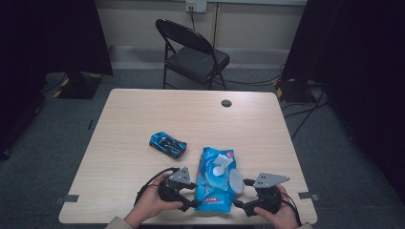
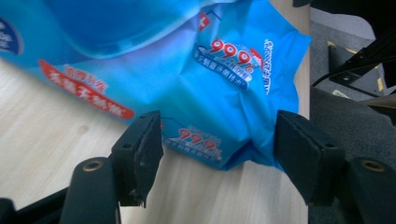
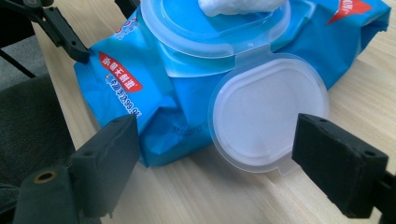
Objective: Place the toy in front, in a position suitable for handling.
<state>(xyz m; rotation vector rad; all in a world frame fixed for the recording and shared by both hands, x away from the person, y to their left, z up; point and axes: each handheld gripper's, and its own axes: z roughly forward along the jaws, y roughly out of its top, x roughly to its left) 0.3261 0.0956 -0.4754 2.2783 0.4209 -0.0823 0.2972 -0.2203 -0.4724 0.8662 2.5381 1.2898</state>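
Observation:
A blue wet-wipe pack (image 1: pixel 216 179) lies near the table's front edge with its clear flip lid (image 1: pixel 235 180) swung open and a white wipe (image 1: pixel 220 164) poking out. My left gripper (image 1: pixel 195 194) is at the pack's left near corner. In the left gripper view, my left gripper (image 2: pixel 219 126) has its jaws on either side of the pack's crimped end (image 2: pixel 224 116), and I see no firm pinch. On the pack's right side is my right gripper (image 1: pixel 242 193). In the right gripper view, my right gripper (image 3: pixel 219 130) stands open around the open lid (image 3: pixel 268 114) and the pack's corner (image 3: pixel 140 79).
A blue toy car (image 1: pixel 167 143) sits left of the table's centre, beyond the pack. A cable hole (image 1: pixel 226 103) is near the far edge of the wooden table (image 1: pixel 143 114). A black folding chair (image 1: pixel 193 52) stands behind the table. The front edge is right by both hands.

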